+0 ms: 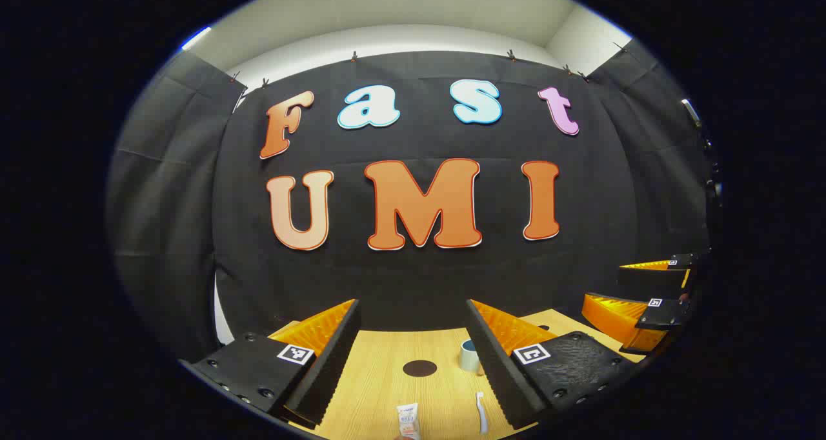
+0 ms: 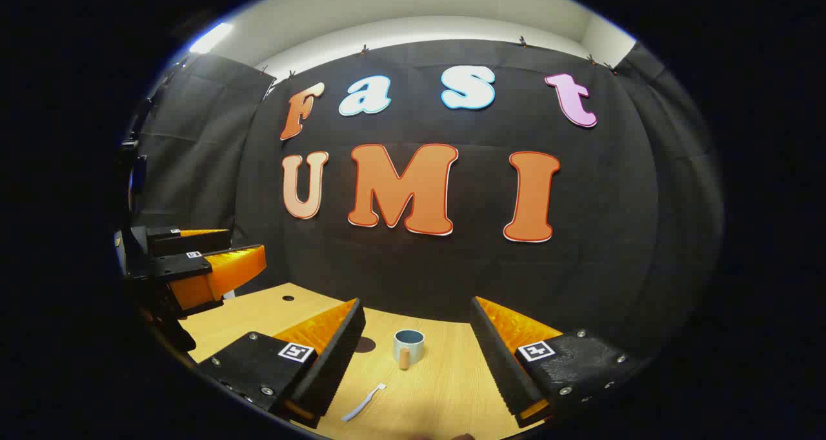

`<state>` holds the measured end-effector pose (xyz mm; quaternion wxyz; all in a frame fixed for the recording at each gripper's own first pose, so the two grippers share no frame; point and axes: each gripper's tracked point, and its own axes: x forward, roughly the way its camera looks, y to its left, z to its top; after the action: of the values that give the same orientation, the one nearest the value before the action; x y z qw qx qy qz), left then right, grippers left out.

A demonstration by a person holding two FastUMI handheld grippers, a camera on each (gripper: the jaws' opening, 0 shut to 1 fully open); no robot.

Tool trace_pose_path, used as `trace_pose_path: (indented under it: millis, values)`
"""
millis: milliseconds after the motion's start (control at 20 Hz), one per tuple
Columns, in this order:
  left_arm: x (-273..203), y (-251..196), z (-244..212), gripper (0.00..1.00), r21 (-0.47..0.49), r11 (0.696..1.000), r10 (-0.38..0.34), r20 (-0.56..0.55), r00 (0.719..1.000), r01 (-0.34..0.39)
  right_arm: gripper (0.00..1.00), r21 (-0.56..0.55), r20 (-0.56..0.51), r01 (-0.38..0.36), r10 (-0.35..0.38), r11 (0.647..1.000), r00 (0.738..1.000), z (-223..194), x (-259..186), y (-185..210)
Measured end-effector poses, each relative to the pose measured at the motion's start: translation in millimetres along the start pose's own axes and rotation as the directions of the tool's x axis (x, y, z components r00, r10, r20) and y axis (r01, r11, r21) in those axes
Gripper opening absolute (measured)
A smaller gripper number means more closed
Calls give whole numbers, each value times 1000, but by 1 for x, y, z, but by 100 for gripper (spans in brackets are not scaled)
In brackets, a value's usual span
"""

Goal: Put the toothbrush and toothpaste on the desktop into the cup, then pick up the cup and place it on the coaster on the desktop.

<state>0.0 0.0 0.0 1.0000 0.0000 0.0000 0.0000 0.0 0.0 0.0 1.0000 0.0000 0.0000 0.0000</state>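
**Nothing picked up yet**

Toothbrush [image 2: 364, 402] and toothpaste [image 1: 408, 420] lie flat on the desktop [image 2: 445, 375], near the cup [image 2: 408, 346]; coaster [image 1: 419, 368] beyond. Left gripper [image 1: 413, 356] and right gripper [image 2: 413, 356] both spread, empty. We'd descend squarely over the toothbrush's handle.

Both views wallward — shared cup [image 1: 469, 355]

Desktop [image 2: 445, 388] pale wood grain. Cup [image 2: 408, 345] light blue-grey, tan wooden handle. Coaster [image 1: 419, 368] dark brown — near black. Toothbrush [image 2: 363, 402] white. Toothpaste [image 1: 408, 420] white tube, orange and blue print. Booth wall black cloth; ceiling strip off-white.
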Motion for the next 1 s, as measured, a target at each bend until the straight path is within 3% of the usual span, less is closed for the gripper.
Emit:
trace_pose_path:
  millis: [400, 1000]
  values:
    - [19, 13, -2, 96, -27, 999, -42, 15, 999, 43, 99, 1, -58, 60, -60, 998, 997, -12, 6, 9]
    - [34, 55, -2, 96, 7, 1000, -17, 23, 1000, 17, 99, 0, -106, 19, -19, 1000, 994, -21, 40, 54]
